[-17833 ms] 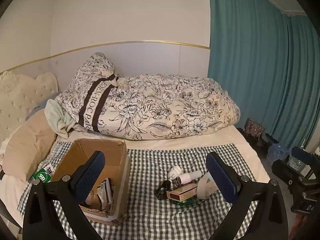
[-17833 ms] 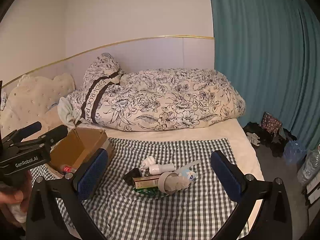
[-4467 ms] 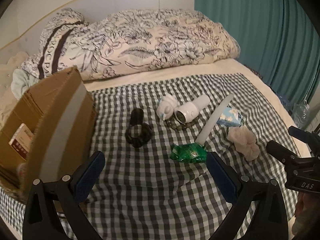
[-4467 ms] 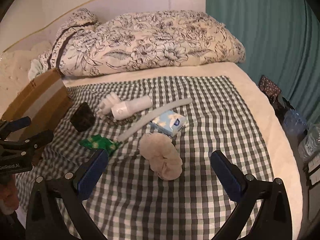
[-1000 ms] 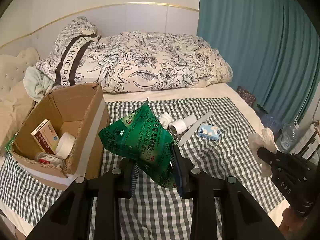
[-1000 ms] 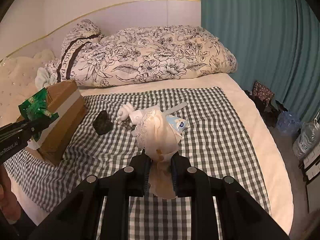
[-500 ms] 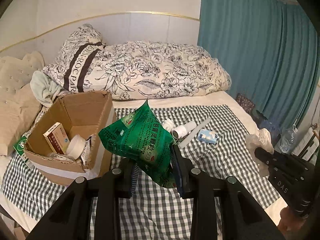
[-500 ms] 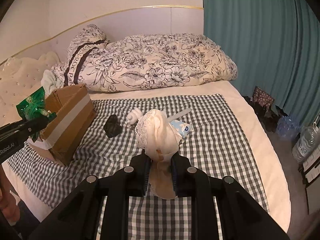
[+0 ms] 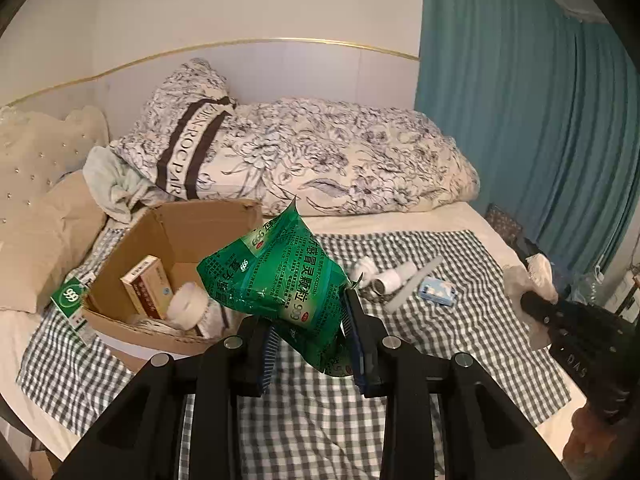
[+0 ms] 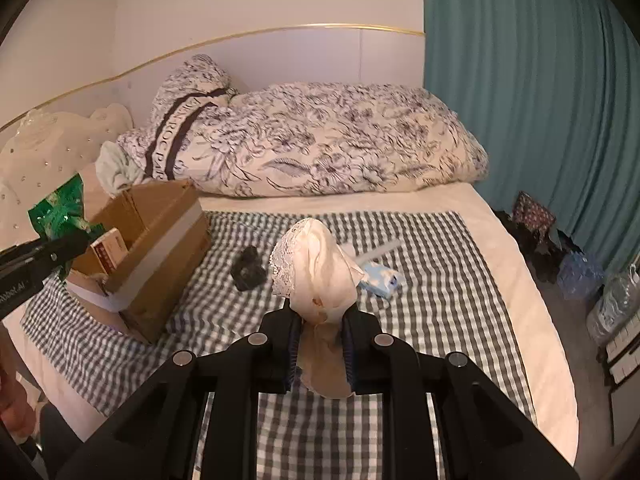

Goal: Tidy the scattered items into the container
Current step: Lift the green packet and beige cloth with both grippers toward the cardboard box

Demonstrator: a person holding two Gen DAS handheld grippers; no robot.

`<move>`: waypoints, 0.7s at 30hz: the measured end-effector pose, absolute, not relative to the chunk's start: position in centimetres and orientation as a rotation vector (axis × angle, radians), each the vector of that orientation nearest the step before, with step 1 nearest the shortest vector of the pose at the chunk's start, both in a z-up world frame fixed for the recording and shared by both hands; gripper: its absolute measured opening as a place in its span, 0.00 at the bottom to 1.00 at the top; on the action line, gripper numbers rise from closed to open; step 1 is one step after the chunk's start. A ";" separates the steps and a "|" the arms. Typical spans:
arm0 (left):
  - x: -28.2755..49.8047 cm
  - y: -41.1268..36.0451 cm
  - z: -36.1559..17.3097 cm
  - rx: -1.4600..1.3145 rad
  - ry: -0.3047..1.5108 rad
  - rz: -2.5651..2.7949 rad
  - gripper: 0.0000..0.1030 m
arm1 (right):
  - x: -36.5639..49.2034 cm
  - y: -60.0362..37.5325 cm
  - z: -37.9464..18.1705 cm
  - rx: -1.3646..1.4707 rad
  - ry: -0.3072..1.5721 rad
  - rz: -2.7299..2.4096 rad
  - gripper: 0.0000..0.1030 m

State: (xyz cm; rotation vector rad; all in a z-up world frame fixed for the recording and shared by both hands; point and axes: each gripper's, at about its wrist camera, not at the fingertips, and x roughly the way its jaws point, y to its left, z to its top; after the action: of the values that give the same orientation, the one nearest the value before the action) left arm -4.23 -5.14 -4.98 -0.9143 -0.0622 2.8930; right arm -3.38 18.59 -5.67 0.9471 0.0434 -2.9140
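1. Both loads have risen clear of the bed since four and a half seconds ago, when the green packet and the cream cloth lay loose on the checked cloth and both pairs of tongs were spread wide with nothing in them.
2. Now the left gripper is clamped on the crinkly green foil medicine packet, pinched by its lower end so that most of it stands free above the jaws.
3. That packet hangs in the air just right of the open brown cardboard box, not yet over its mouth, probably lifted high so it clears the box's near wall.
4. The right gripper is closed around the bunched cream cloth with a lace edge, gripped at its gathered waist, presumably so the limp fabric stays in one bundle.
5. It is held well right of the box, above the black-and-white gingham cloth.
6. Inside the box sit a small red-and-white carton and a white roll of tape.
7. Left out on the gingham are a black strap-like item, a blue-and-white tissue pack, a white tube-shaped bottle and a long pale stick.
8. My guess is the packet goes in first, being nearer.
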 end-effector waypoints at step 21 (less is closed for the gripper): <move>-4.9 -14.7 -4.5 -0.940 -0.123 3.054 0.30 | -6.7 7.1 -3.9 0.841 0.153 -2.738 0.17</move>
State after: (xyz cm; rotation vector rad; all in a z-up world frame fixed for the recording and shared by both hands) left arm -4.87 -14.71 -4.48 -0.9398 -0.1225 3.0537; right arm -6.74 7.08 -3.87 0.8405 0.1530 -2.7379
